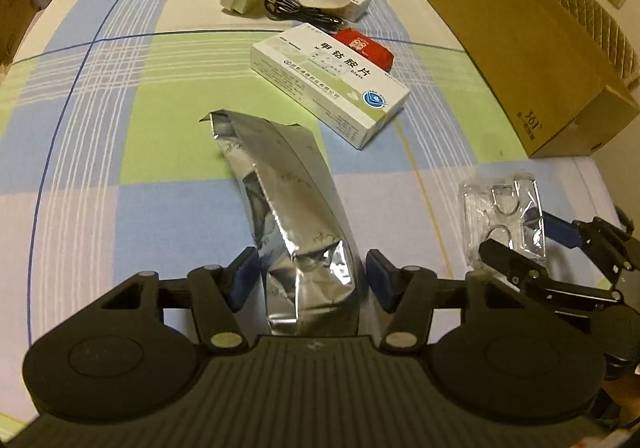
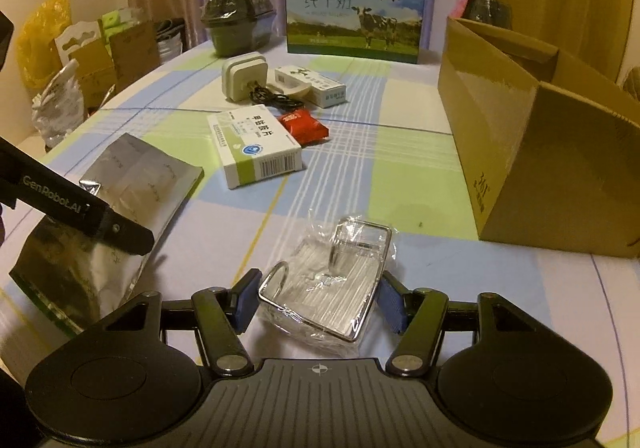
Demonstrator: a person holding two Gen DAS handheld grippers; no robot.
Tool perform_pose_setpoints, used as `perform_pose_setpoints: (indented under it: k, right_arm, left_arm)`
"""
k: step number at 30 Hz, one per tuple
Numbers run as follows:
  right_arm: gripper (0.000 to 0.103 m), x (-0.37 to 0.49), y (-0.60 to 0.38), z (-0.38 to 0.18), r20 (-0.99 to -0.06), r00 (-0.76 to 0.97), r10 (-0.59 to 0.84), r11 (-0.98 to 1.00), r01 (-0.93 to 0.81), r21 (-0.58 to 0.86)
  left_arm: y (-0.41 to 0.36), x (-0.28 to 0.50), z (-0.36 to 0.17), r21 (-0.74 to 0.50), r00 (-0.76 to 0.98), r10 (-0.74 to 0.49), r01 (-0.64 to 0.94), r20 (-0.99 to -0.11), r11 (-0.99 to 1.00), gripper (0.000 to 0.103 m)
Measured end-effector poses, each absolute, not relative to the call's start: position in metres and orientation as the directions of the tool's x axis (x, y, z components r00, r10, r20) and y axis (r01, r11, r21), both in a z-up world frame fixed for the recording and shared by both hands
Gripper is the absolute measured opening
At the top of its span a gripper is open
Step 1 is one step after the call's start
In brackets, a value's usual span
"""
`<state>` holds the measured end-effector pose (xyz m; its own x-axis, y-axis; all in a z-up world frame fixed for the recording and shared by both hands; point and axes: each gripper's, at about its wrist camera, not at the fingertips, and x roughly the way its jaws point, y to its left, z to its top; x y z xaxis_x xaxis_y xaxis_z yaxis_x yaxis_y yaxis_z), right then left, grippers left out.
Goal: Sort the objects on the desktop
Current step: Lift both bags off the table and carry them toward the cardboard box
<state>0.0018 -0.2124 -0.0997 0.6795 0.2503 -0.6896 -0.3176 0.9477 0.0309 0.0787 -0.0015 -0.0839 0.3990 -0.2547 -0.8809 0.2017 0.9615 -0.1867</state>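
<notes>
A crumpled silver foil bag (image 1: 288,208) lies on the checked tablecloth, its near end between the fingers of my left gripper (image 1: 310,280). That gripper is open, with a blue pad on each side of the bag and a narrow gap on the right. In the right wrist view the same foil bag (image 2: 132,184) sits at the left under a left finger (image 2: 124,234). A metal hook in a clear plastic packet (image 2: 336,284) lies between the pads of my right gripper (image 2: 318,302), which is open and close to both edges of the packet (image 1: 504,212).
An open cardboard box (image 2: 532,152) stands at the right. Mid-table lie a white medicine box (image 2: 256,146), a red packet (image 2: 304,124), a white charger with black cable (image 2: 244,78) and a small white carton (image 2: 316,84). A milk carton case (image 2: 354,12) stands at the back.
</notes>
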Motion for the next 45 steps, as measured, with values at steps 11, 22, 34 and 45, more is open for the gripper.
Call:
perform_pose_setpoints:
  k: [11,22,34,45]
  right_arm:
    - [0.074,-0.001,-0.22,-0.094,-0.674,0.695,0.252,0.965,-0.234,0.121]
    - [0.074,0.003,-0.228,-0.101,-0.682,0.686,0.255,0.967,-0.159,0.201]
    - [0.058,-0.005,-0.216,-0.1,-0.672,0.706,0.225,0.972,-0.207,0.108]
    - [0.057,-0.011,-0.217,-0.09,-0.646,0.726,0.237,0.969,-0.223,0.105]
  left_arm:
    - [-0.014,0.061,-0.079,-0.108,0.427,-0.198,0.226,-0.882,0.968,0.041]
    - [-0.014,0.058,-0.084,-0.091,0.421,-0.18,0.223,-0.889,0.971,0.051]
    - [-0.022,0.054,-0.084,-0.033,0.44,-0.158,0.278,-0.884,0.96,0.042]
    - [-0.017,0.043,-0.067,-0.03,0.447,-0.16,0.283,-0.88,0.959,0.037]
